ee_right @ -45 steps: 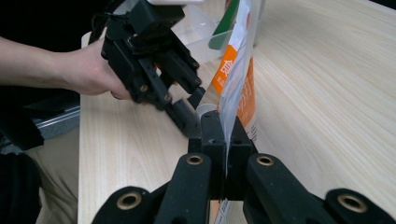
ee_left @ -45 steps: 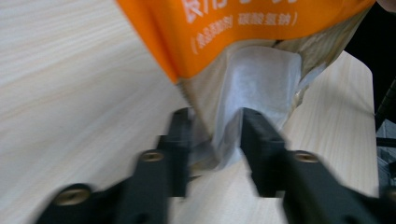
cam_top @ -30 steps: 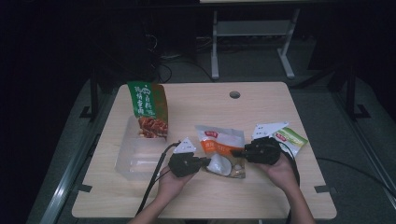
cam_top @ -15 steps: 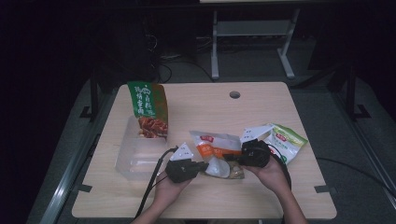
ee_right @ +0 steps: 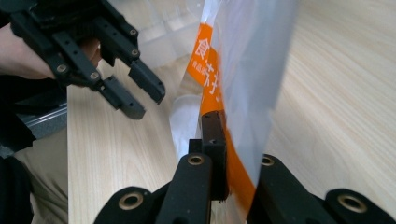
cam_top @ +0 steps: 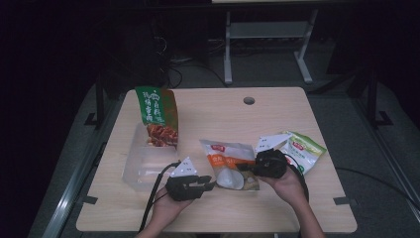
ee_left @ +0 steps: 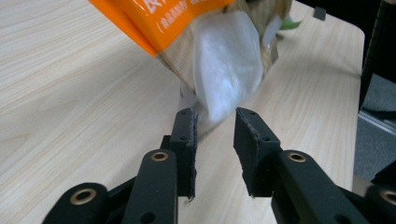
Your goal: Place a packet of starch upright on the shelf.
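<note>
Orange snack pouch [cam_top: 229, 161] clamped in right gripper [cam_top: 247, 167]; left gripper [cam_top: 210, 184], narrowly parted, just lower left of its bottom edge.

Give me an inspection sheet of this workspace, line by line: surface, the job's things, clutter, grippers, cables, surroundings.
Surface: light wooden table, with a round hole near the far edge.
Job's things: orange and white snack bag, lifted at one edge; a clear plastic bin sits to its left.
Clutter: green and red snack bag standing in the bin; green and white bag lying at the right.
Grippers: right gripper shut on the orange and white snack bag; left gripper open, jaws just short of the bag's lower end.
Cables: black cable trailing from the left gripper off the near edge.
Surroundings: dark room, grey stand behind the table.
</note>
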Available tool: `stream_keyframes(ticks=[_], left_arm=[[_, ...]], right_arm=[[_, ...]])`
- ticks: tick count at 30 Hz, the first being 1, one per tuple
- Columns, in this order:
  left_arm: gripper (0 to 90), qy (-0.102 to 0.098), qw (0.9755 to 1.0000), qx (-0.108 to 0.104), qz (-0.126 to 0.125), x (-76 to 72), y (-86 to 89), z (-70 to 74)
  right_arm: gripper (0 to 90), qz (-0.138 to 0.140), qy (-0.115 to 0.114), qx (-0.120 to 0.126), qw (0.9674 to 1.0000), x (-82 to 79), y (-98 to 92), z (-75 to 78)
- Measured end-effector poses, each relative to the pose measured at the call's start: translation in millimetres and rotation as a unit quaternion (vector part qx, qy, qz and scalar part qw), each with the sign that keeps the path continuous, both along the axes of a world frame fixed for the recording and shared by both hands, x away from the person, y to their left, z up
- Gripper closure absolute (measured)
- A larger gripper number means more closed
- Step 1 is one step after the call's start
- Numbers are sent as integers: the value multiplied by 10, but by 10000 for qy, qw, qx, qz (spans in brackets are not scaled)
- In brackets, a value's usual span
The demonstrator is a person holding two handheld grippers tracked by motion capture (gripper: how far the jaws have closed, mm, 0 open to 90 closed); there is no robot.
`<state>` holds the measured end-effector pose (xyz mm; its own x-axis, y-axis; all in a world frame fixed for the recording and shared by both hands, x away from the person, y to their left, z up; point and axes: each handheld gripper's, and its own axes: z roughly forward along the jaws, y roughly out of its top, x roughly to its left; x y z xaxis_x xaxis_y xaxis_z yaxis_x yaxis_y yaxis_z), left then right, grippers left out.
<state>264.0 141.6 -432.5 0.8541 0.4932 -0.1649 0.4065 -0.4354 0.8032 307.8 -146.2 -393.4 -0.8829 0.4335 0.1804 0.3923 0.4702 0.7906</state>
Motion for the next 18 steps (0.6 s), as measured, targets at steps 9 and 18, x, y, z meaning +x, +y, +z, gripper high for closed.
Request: stream_keyframes(ticks=[9, 18], left_arm=[[584, -107, 9997, 143, -137, -126, 67, 63], [452, -122, 9991, 257, -318, -279, 93, 62]], right_arm=[[898, -118, -113, 149, 9998, -14, -17, 60], [898, -186, -116, 314, 9993, -8, -21, 130]])
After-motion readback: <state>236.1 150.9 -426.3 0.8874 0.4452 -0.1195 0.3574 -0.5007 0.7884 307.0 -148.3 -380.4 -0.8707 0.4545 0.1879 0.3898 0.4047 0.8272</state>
